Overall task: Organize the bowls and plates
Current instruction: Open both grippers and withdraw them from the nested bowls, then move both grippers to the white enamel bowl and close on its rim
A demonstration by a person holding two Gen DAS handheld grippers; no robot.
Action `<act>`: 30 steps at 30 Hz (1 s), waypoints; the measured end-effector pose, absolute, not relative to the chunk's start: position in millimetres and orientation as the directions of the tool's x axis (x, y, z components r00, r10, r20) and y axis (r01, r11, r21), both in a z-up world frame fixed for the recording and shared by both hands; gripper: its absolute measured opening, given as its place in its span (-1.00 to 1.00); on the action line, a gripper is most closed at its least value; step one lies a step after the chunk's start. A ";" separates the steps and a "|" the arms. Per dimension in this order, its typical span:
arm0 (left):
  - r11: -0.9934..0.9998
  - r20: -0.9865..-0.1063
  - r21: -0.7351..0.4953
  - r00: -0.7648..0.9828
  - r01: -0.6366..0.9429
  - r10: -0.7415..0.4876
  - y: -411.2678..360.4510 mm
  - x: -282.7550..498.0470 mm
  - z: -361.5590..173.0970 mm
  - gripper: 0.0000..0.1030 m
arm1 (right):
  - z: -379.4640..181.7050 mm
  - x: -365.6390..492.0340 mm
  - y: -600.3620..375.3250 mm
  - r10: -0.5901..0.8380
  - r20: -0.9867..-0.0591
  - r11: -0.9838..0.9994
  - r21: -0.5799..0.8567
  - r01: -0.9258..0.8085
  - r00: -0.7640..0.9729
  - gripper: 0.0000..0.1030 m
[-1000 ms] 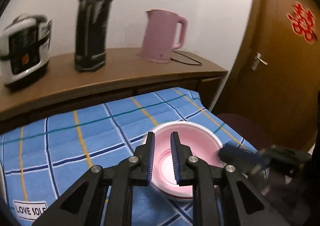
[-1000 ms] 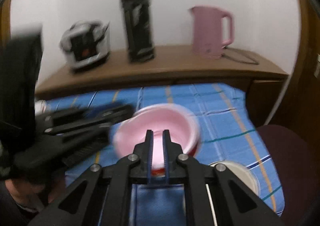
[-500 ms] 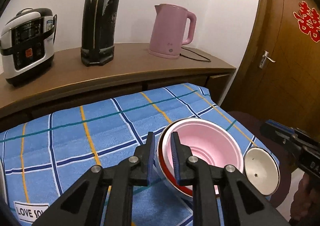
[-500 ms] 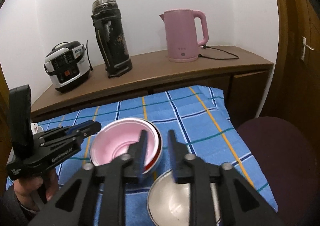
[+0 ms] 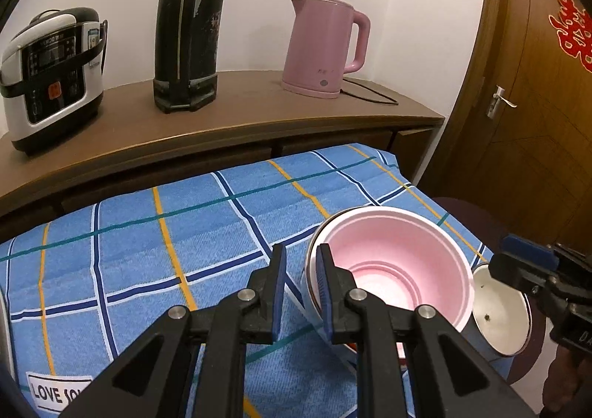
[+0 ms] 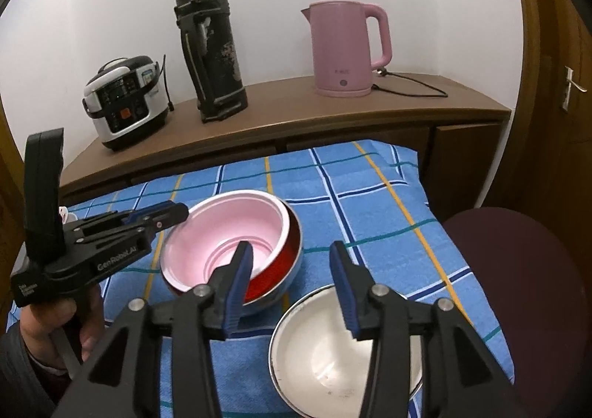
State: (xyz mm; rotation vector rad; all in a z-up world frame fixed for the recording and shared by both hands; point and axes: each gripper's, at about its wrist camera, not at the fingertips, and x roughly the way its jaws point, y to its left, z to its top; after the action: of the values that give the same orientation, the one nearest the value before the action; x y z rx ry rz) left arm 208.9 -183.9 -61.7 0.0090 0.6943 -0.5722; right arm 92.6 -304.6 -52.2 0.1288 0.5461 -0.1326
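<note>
The white enamel bowl [image 6: 344,351] near the blue checked desk's [image 6: 370,211] right edge lies directly under the spread right claw [image 6: 292,285], while the left claw [image 5: 299,288], narrowly parted, straddles the nested pink plastic bowl's [image 5: 392,262] rim.

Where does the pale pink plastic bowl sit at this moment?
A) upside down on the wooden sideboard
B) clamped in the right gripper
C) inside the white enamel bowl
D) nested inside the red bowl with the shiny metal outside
D: the pale pink plastic bowl rests inside the red bowl on the blue checked cloth; the right gripper is open around nothing.
</note>
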 end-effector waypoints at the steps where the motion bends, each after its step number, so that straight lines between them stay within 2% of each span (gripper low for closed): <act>1: 0.847 -0.607 -0.176 0.622 0.501 -0.495 -183.9 208.7 -61.5 -0.64 | -51.3 91.5 -304.8 -0.094 -0.522 0.983 0.085 0.161 0.848 -0.15; 7: 0.845 -0.592 -0.187 0.628 0.501 -0.504 -180.9 208.2 -58.9 -0.63 | -49.4 81.8 -306.5 -0.104 -0.512 0.982 0.082 0.169 0.853 -0.13; 12: 0.849 -0.566 -0.214 0.647 0.483 -0.511 -174.1 206.4 -53.7 -0.47 | -46.4 64.7 -318.1 -0.126 -0.501 0.978 0.083 0.192 0.856 -0.13; 15: 0.861 -0.544 -0.222 0.675 0.458 -0.499 -167.7 200.9 -48.8 -0.46 | -44.6 50.9 -329.5 -0.150 -0.494 0.972 0.086 0.220 0.857 -0.11; 21: 0.881 -0.510 -0.222 0.721 0.417 -0.470 -160.6 171.0 -35.1 -0.45 | -50.3 31.3 -350.1 -0.180 -0.498 0.959 0.104 0.265 0.848 -0.10; 25: 0.865 -0.480 -0.204 0.723 0.459 -0.497 -168.9 136.5 -19.7 -0.45 | -59.8 24.4 -356.7 -0.179 -0.511 0.956 0.114 0.272 0.841 -0.10; 26: 0.856 -0.479 -0.203 0.714 0.476 -0.511 -172.7 129.9 -17.5 -0.40 | -62.0 23.5 -357.6 -0.176 -0.514 0.956 0.115 0.271 0.839 -0.10; 29: 0.826 -0.479 -0.210 0.682 0.523 -0.553 -187.4 110.1 -15.1 0.10 | -68.2 20.6 -360.0 -0.162 -0.524 0.956 0.126 0.265 0.836 -0.10; 30: 0.809 -0.478 -0.213 0.664 0.548 -0.576 -195.2 101.3 -15.9 0.15 | -69.7 19.8 -361.1 -0.159 -0.525 0.956 0.130 0.263 0.836 -0.10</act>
State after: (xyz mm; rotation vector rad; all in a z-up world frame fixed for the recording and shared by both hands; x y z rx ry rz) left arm 101.3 -195.2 -15.9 -0.0525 0.5575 -0.6349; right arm 19.8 -361.1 -69.7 0.2013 0.5362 -0.2249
